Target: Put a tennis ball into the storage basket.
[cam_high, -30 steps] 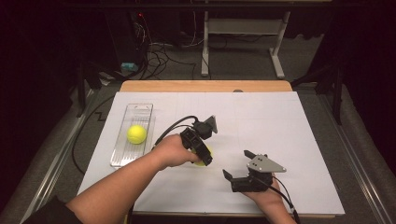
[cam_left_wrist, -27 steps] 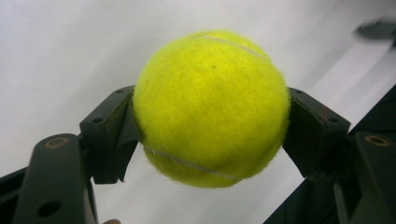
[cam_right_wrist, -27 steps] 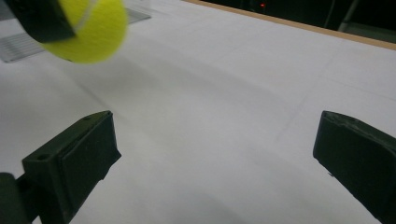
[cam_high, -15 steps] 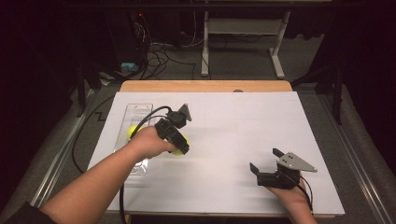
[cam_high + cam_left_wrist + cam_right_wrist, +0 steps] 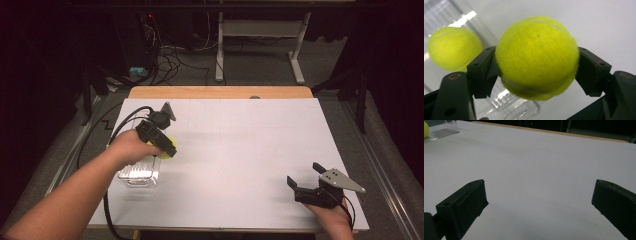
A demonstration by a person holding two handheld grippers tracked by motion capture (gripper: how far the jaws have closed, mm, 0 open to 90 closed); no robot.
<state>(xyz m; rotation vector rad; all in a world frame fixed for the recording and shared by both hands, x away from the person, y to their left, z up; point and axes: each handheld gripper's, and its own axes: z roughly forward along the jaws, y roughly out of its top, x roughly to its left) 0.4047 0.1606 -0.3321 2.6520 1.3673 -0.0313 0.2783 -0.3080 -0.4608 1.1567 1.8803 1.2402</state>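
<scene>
White table (image 5: 240, 150) before dark room; left tool (image 5: 167, 150) clenched on tennis ball (image 5: 536, 57), right tool (image 5: 306, 181) released.

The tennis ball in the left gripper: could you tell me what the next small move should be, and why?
Probably lower it into the clear tray and open: the left gripper grips the tennis ball just above the tray, where another ball lies.

A broad stretch of the white table (image 5: 235, 150) is lying open between the two hands, giving either gripper room to pass. At the left edge, the clear tray (image 5: 140, 172) is taking up space, with the left gripper (image 5: 167, 146) and its tennis ball (image 5: 536, 57) crowding over it.
</scene>
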